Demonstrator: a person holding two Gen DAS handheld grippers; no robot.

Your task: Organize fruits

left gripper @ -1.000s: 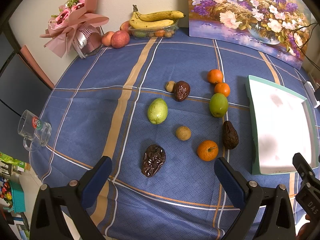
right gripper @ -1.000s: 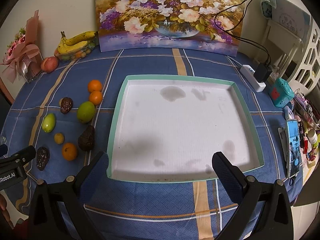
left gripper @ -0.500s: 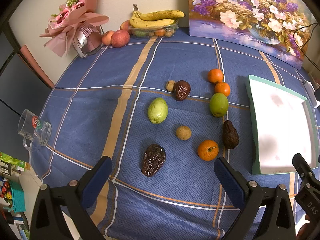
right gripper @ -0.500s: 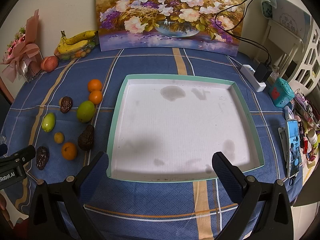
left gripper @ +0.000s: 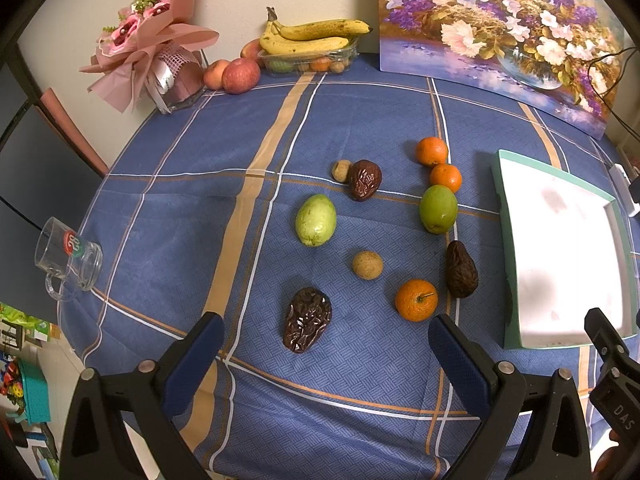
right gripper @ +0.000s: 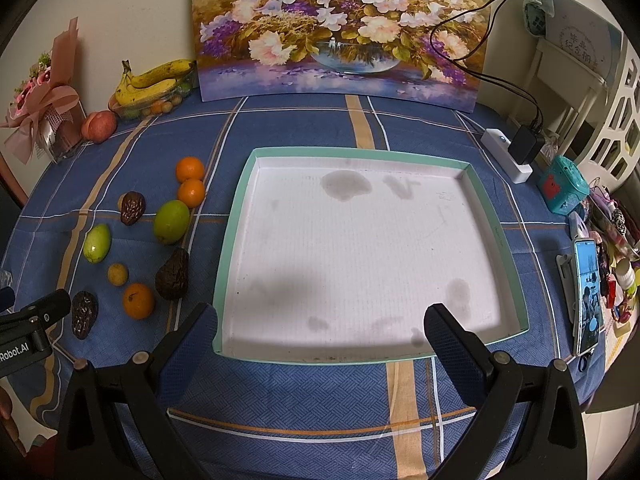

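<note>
Loose fruit lies on the blue checked tablecloth: a dark wrinkled fruit (left gripper: 307, 319), an orange (left gripper: 416, 300), a dark avocado (left gripper: 461, 270), a small tan fruit (left gripper: 367, 265), a pale green guava (left gripper: 315, 220), a round green fruit (left gripper: 438, 208) and two more oranges (left gripper: 431, 151). The white tray (right gripper: 236, 236) with a mint rim stands to their right and holds no fruit. My left gripper (left gripper: 326, 354) is open just short of the dark wrinkled fruit. Over the tray's near edge my right gripper (right gripper: 320, 344) is open with nothing in it.
Bananas on a plastic box (left gripper: 312, 44), apples (left gripper: 240, 76) and a pink bouquet (left gripper: 156, 56) stand at the back left. A flower painting (right gripper: 340, 28) leans on the wall. A glass mug (left gripper: 68, 258) lies at the left edge. A phone (right gripper: 586, 298) and charger (right gripper: 516, 152) are at right.
The left gripper has drifted a little to the right, so less of the tray shows. Both grippers stay open and no fruit has moved.
</note>
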